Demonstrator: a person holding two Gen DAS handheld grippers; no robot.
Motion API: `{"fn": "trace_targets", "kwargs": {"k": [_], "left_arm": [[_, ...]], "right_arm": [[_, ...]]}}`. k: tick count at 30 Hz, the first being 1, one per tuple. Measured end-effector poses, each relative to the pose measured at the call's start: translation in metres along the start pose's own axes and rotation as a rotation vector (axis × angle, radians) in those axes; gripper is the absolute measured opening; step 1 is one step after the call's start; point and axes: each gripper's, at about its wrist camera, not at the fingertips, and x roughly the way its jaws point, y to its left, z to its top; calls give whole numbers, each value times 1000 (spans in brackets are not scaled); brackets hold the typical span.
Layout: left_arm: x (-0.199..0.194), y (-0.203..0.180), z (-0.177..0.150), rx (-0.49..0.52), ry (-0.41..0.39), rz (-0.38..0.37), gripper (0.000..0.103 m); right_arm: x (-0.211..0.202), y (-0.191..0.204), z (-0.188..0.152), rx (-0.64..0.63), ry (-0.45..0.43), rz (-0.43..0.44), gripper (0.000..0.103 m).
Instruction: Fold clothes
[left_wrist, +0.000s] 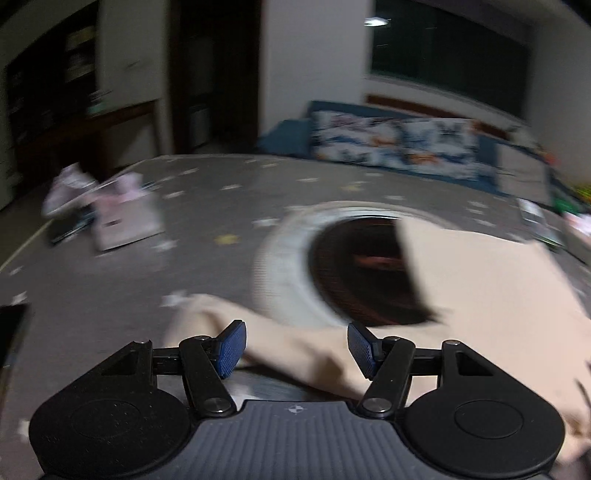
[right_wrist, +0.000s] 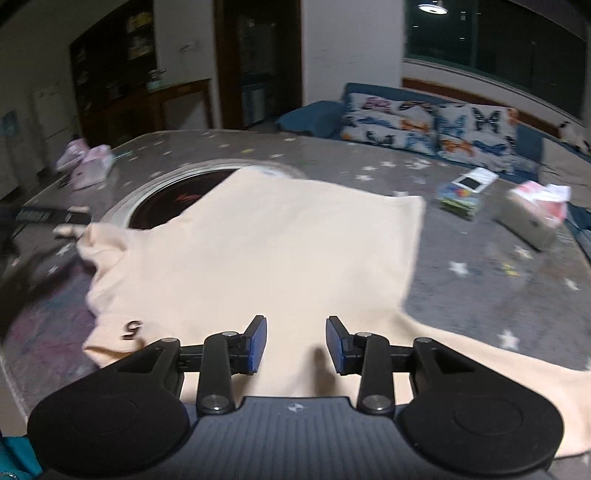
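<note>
A cream T-shirt (right_wrist: 266, 251) lies spread on the grey star-patterned table cover (right_wrist: 480, 295), partly over a round dark burner with a pale rim (right_wrist: 162, 199). A small dark mark (right_wrist: 133, 328) shows near its lower left corner. My right gripper (right_wrist: 295, 343) hovers over the shirt's near edge, jaws apart, nothing pinched between the blue pads. In the left wrist view the shirt (left_wrist: 480, 295) fills the right side and one sleeve (left_wrist: 288, 347) runs under my left gripper (left_wrist: 293, 347). That gripper is open wide and holds nothing. This view is blurred.
Pink tissue packs (right_wrist: 92, 162) sit at the far left of the table. A colourful small box (right_wrist: 458, 199) and a tissue box (right_wrist: 535, 218) stand at the right. A blue sofa with butterfly cushions (right_wrist: 432, 125) runs behind the table. A dark remote (right_wrist: 48, 214) lies at the left.
</note>
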Motion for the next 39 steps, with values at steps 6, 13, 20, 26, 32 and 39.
{"fn": "trace_targets", "kwargs": {"k": [6, 13, 20, 26, 32, 39], "left_arm": [[24, 41, 17, -51, 28, 75, 65], [57, 64, 21, -87, 130, 21, 64], [59, 65, 25, -18, 118, -73, 15], [31, 68, 40, 7, -60, -111, 10], [-5, 84, 44, -3, -289, -116, 11], [20, 102, 20, 38, -174, 133, 14]], "right_arm": [[14, 16, 0, -25, 33, 32, 36], [21, 18, -1, -26, 60, 37, 37], [24, 20, 1, -29, 67, 32, 39], [25, 21, 2, -32, 73, 26, 39], [27, 23, 3, -39, 78, 30, 40], [28, 26, 5, -48, 84, 34, 42]]}}
